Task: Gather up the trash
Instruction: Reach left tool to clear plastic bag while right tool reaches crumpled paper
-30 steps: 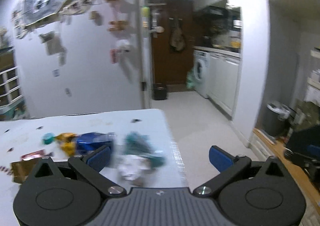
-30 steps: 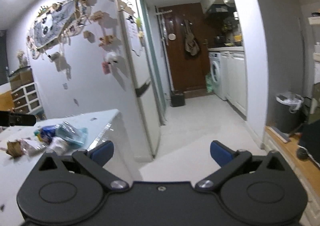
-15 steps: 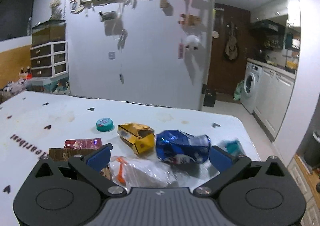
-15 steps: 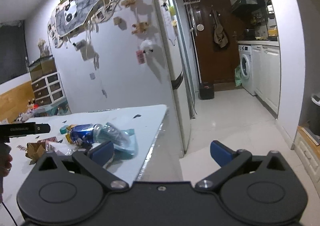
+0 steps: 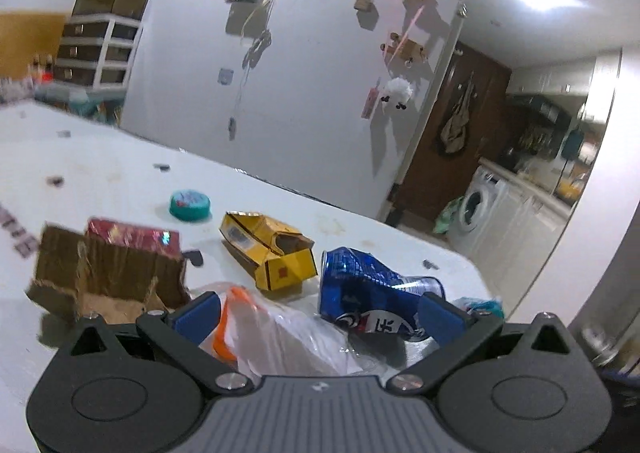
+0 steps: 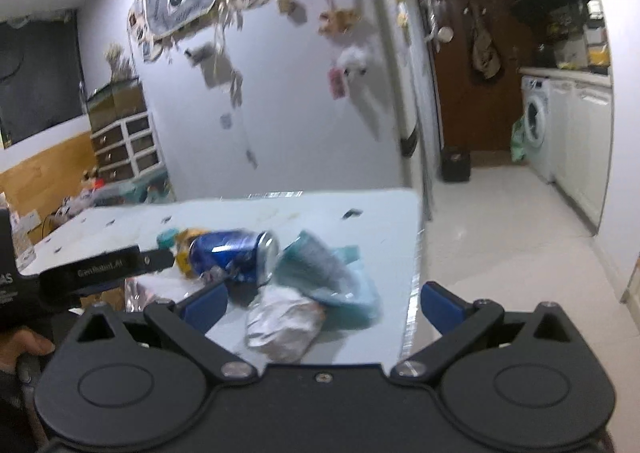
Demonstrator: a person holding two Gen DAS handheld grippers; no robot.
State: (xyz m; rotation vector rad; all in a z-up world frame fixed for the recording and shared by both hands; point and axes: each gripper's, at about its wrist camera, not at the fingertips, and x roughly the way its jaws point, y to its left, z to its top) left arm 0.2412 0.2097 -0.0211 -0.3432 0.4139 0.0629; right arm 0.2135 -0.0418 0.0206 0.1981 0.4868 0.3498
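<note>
Both grippers, left and right, spread wide, empty, near trash: can, plastic bag, foil wad

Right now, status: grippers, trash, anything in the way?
Left gripper open over plastic bag. Right gripper open, empty, over crumpled foil. Crushed blue can, yellow carton on table. Nothing blocking.

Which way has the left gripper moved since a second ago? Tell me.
Yes. The left gripper swung left, away from the washing machine, and closed in on the blue can.
</note>
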